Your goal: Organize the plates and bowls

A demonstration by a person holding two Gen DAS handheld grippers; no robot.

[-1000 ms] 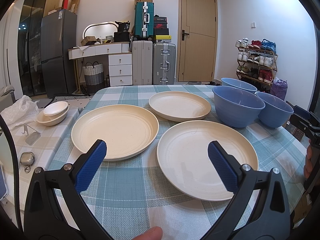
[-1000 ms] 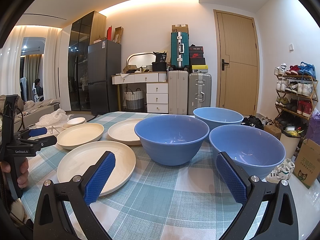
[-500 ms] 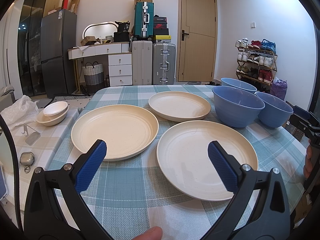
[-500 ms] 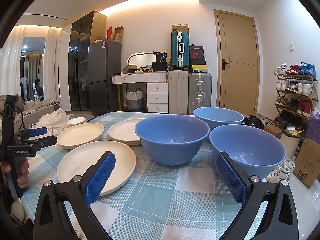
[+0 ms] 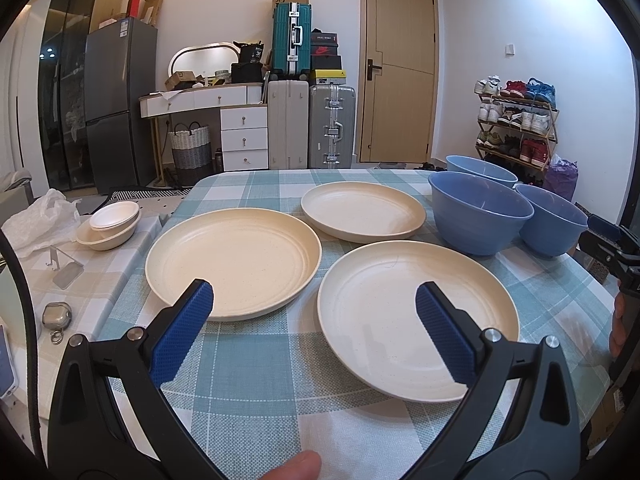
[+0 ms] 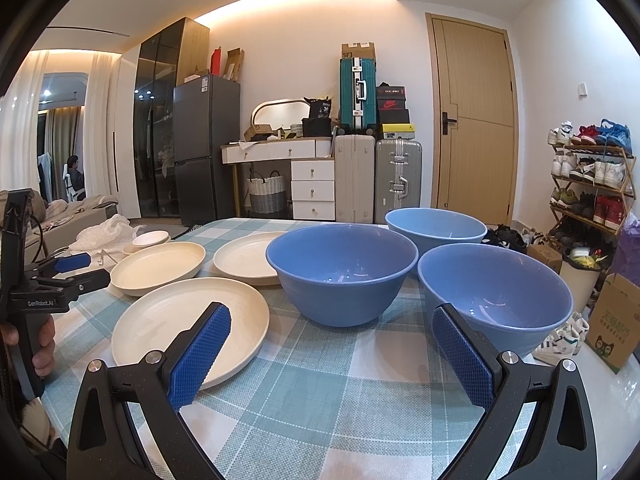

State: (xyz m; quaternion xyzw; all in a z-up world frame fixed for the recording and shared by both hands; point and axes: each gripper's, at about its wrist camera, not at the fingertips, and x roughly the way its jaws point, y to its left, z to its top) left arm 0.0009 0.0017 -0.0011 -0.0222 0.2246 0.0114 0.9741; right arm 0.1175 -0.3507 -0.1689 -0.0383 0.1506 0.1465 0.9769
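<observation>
- Both my grippers, left (image 5: 314,332) and right (image 6: 330,354), spread wide, holding nothing.
- Three cream plates (image 5: 418,322) left, three blue bowls (image 6: 342,276) right, all unstacked.
- Plate rims look thin, could slip when pinched, I reckon.

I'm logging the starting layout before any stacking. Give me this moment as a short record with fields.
plates: three cream plates, laid out singly, none stacked
bowls: three blue bowls, upright, side by side, not nested
surface: checked tablecloth
left gripper: open, holds nothing, above the tablecloth facing the plates
right gripper: open, holds nothing, facing the bowls
</observation>
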